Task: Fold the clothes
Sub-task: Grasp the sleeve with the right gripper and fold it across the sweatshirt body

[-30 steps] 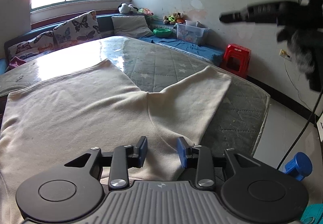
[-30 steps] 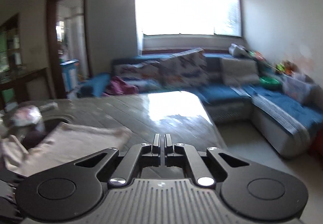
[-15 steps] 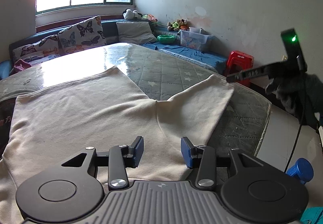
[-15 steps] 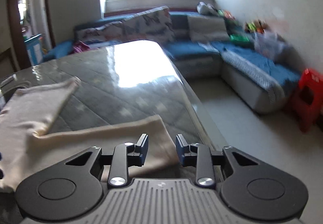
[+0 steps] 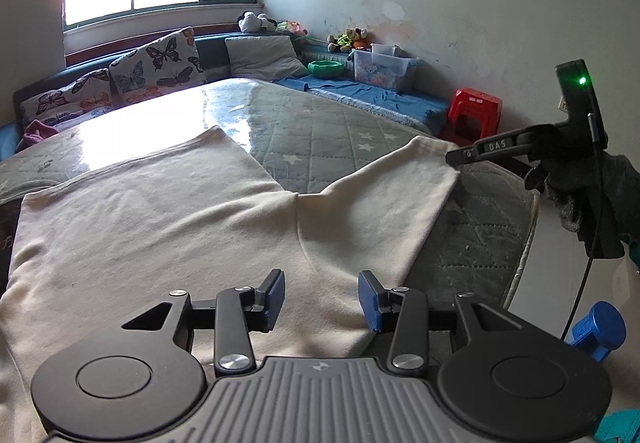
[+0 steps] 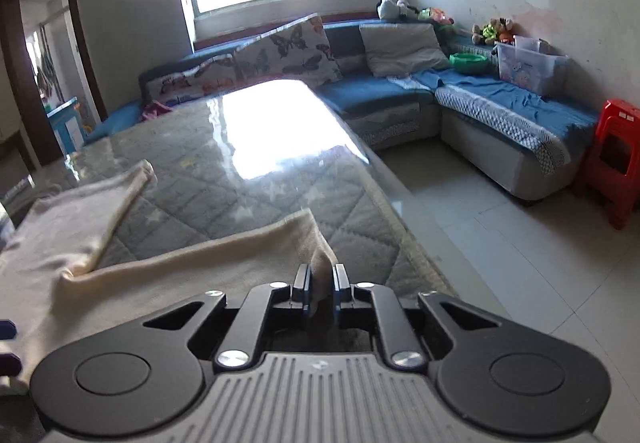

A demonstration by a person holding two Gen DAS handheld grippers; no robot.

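Cream garment [image 5: 160,219] lies spread flat on the quilted surface [image 5: 320,127], no fold visible. Right gripper [image 6: 320,279] pinches a sleeve end; left gripper [image 5: 322,299] hovers with jaws apart above the shoulder.

Large table [image 5: 328,123] covered with grey-green quilted mat with pale stars, under glossy clear sheet reflecting window light. Rounded corner at near right edge. Directly on it, one cream garment [image 5: 160,219] spread flat, filling near left part, one sleeve [image 5: 384,199] reaching toward right edge. Far half of surface bare, shining.
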